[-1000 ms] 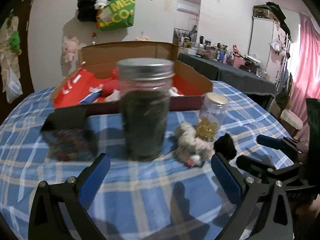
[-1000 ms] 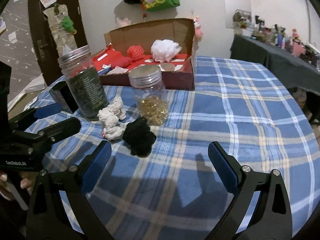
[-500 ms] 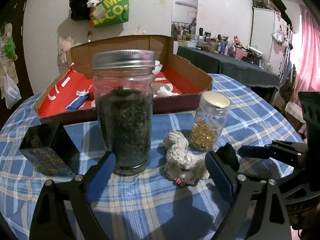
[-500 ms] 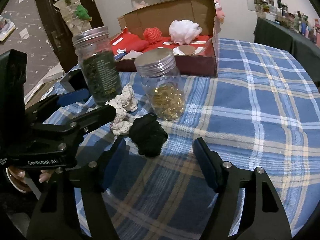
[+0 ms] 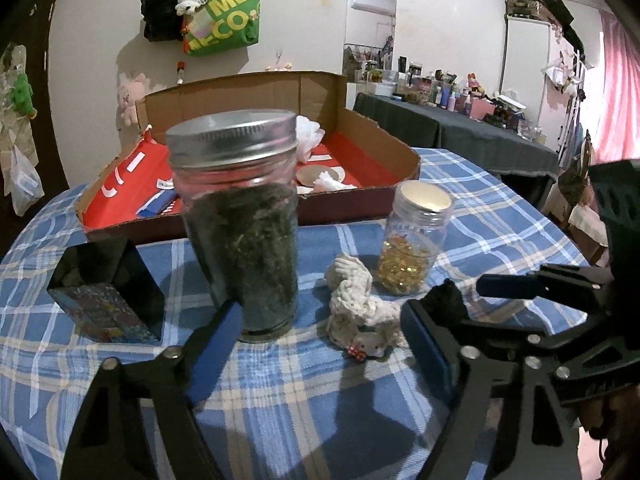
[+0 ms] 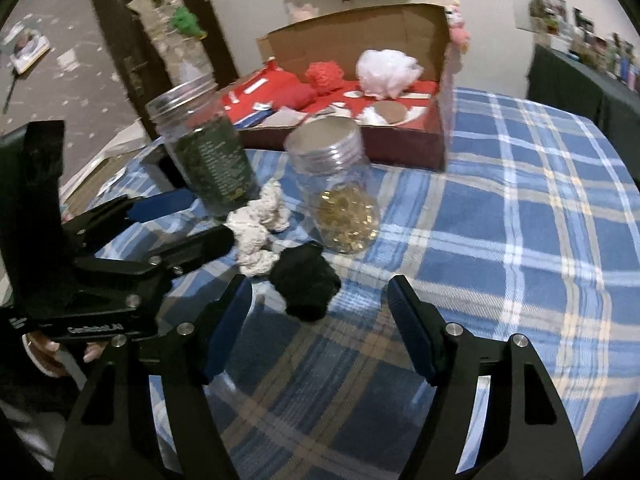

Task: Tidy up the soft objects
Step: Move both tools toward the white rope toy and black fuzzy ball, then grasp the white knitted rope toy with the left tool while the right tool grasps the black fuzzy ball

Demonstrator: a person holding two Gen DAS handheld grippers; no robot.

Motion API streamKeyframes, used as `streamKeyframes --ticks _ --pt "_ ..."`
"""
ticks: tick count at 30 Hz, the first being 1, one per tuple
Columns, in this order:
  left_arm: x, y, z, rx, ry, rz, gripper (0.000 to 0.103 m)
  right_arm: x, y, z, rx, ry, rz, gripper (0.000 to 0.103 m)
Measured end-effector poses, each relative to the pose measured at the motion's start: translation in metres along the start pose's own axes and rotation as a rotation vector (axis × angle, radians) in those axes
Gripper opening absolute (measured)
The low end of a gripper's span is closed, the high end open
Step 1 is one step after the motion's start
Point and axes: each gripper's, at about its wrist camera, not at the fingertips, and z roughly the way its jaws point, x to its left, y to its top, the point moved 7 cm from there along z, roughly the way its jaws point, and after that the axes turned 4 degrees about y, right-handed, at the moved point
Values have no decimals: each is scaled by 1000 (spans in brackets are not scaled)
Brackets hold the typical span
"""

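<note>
Since a second ago: both tools have drawn in on the things on the counter, and the tall jar now looms much larger in the left wrist view.

Left wrist view, left tool point(image 5: 320, 348): jaws closing but apart, pads pressing on nothing; the base of the tall jar of dark leaves point(image 5: 240, 224) stands just past the left pad.
Left wrist view, white knitted toy point(image 5: 362, 312): lies on the plaid counter point(image 5: 300, 400) between the tall jar and the small jar of golden capsules point(image 5: 414, 244), just ahead of the tool's right finger.
Left wrist view, black box point(image 5: 106, 294): stands left of the tall jar, apart from it.
Left wrist view, cardboard box point(image 5: 360, 128): open, behind the jars, red lining showing.
Left wrist view, right tool point(image 5: 508, 286): reaches in from the right edge, near a black soft lump point(image 5: 446, 292) mostly hidden behind the left tool's finger.

Right wrist view, right tool point(image 6: 320, 312): jaws apart and empty; the black soft toy point(image 6: 306, 284) lies between the fingertips, not pinched.
Right wrist view, white knitted toy point(image 6: 258, 228): touches the black toy's left side, at the foot of the tall jar.
Right wrist view, cardboard box point(image 6: 356, 30): holds a red knitted ball point(image 6: 324, 74) and a white fluffy ball point(image 6: 386, 68).
Right wrist view, person's hand point(image 6: 48, 350): grips the left tool's handle at the left edge.
</note>
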Motion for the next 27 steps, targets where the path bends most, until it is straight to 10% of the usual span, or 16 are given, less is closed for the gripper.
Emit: streamKeyframes --ticks 10,17,27 --pt "-17 -5 5 23 -45 25 68 5 -5 13 71 80 -70 44" --pt "-26 -8 16 72 -134 15 13 10 -6 4 28 62 -84 20" --pt "-21 -15 -11 38 -218 23 12 21 -9 -8 -67 12 -7 11"
